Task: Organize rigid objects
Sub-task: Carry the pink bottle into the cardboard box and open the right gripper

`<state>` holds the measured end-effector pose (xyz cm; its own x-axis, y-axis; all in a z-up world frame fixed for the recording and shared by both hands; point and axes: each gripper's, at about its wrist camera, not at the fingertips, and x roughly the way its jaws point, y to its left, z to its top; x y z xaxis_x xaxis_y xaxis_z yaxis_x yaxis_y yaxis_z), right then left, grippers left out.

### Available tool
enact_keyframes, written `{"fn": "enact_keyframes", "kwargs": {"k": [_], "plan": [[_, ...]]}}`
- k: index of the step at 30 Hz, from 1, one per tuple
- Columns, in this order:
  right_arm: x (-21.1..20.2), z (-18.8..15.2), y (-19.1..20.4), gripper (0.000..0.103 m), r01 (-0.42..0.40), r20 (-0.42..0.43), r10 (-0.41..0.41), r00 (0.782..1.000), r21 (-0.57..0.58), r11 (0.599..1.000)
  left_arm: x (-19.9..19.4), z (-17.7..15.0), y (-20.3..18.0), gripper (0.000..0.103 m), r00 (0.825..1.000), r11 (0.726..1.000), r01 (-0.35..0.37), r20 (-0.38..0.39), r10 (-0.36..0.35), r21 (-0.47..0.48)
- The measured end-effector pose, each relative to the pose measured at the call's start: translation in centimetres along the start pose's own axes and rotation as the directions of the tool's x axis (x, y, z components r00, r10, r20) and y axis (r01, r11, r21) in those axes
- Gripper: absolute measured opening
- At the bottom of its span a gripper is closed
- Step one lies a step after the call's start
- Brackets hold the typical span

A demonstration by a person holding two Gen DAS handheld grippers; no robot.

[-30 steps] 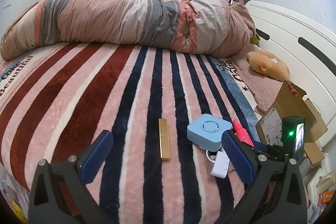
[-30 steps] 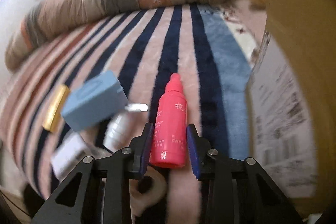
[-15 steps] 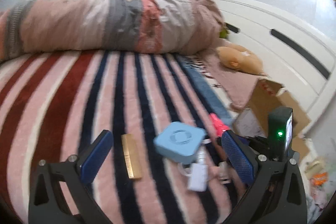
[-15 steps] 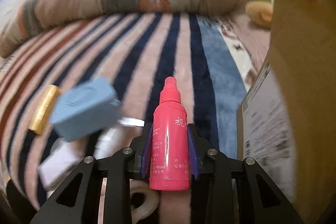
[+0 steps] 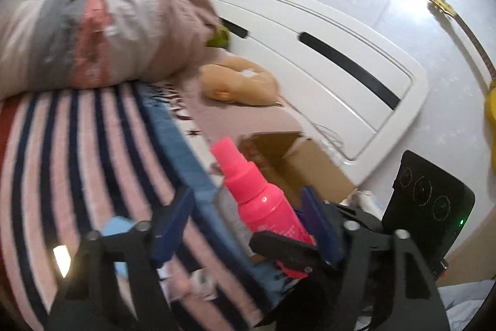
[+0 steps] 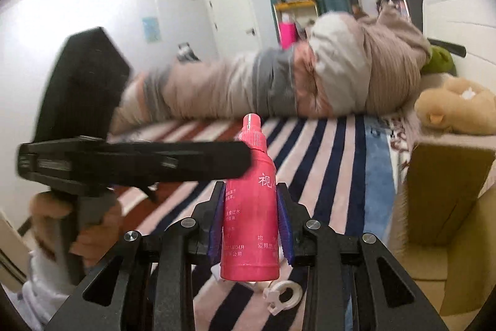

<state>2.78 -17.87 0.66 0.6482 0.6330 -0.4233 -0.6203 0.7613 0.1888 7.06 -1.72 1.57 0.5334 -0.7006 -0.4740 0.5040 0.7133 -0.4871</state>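
Note:
My right gripper [image 6: 251, 207] is shut on a pink spray bottle [image 6: 250, 207] and holds it upright, lifted above the striped bed. The same bottle [image 5: 257, 194] shows in the left wrist view, between the fingers of my left gripper [image 5: 248, 213], which stands open and touches nothing. The left gripper's body [image 6: 133, 160] crosses the right wrist view at the left, touching or just in front of the bottle's neck. An open cardboard box [image 5: 297, 160] sits at the bed's right edge by the headboard; it also shows in the right wrist view [image 6: 446, 191]. A blue square box [image 5: 119, 227] peeks out under the left finger.
A rolled duvet [image 6: 279, 82] lies across the far bed. A tan plush toy [image 5: 238, 82] rests near the white headboard [image 5: 325, 67]. A white ring-shaped piece [image 6: 283, 293] lies on the striped blanket [image 5: 77, 145] below the bottle.
The right gripper lifted the pink bottle off the blanket and tilted up. The left gripper swung right toward the cardboard box, so the gold bar left its view.

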Motion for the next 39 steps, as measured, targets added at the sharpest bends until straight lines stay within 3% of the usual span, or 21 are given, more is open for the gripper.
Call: {"fn": "enact_keyframes", "kwargs": {"k": [4, 12, 20, 26, 29, 31, 34, 38, 39], "plan": [[-2.9, 0.2, -2.6, 0.027, 0.015, 0.047, -0.017, 0.999, 0.036, 0.999, 3.3, 1.7, -3.1, 0.035, 0.994, 0.994, 0.102, -0.045, -0.101, 0.032], [-6.5, -0.7, -8.5, 0.027, 0.193, -0.004, -0.193, 0.981, 0.076, 0.978, 12.0, 2.9, -9.8, 0.03, 0.986, 0.981, 0.069, -0.162, -0.04, 0.181], [-7.5, -2.5, -14.0, 0.027, 0.286, -0.143, -0.268, 0.953, 0.125, 0.95, 17.9, 1.9, -11.5, 0.03, 0.954, 0.98, 0.075, -0.3, -0.016, 0.186], [-7.8, -3.8, -15.0, 0.027, 0.333, -0.205, -0.305, 0.93, 0.118, 0.936, 19.4, 1.1, -12.0, 0.03, 0.942, 0.978, 0.062, -0.336, 0.008, 0.197], [-7.5, -3.8, -15.1, 0.028, 0.363, -0.224, -0.332, 0.916, 0.116, 0.924, 18.9, 1.3, -12.0, 0.045, 0.946, 0.976, 0.016, -0.32, 0.056, 0.219], [-7.6, -3.8, -15.2, 0.031, 0.372, -0.226, -0.339, 0.913, 0.126, 0.92, 18.0, 1.5, -11.8, 0.069, 0.955, 0.975, 0.006, -0.292, 0.06, 0.22], [-7.9, -3.5, -14.8, 0.046, 0.367, -0.215, -0.335, 0.917, 0.13, 0.921, 15.5, 2.0, -11.5, 0.084, 0.971, 0.974, -0.017, -0.228, 0.07, 0.226], [-8.3, -2.7, -13.1, 0.075, 0.353, -0.175, -0.333, 0.926, 0.092, 0.931, 10.9, 2.7, -10.6, 0.088, 0.983, 0.972, -0.082, -0.142, 0.116, 0.222], [-8.3, -2.3, -12.5, 0.081, 0.346, -0.159, -0.331, 0.93, 0.082, 0.935, 9.9, 2.7, -10.3, 0.092, 0.984, 0.971, -0.097, -0.123, 0.126, 0.218]]}}
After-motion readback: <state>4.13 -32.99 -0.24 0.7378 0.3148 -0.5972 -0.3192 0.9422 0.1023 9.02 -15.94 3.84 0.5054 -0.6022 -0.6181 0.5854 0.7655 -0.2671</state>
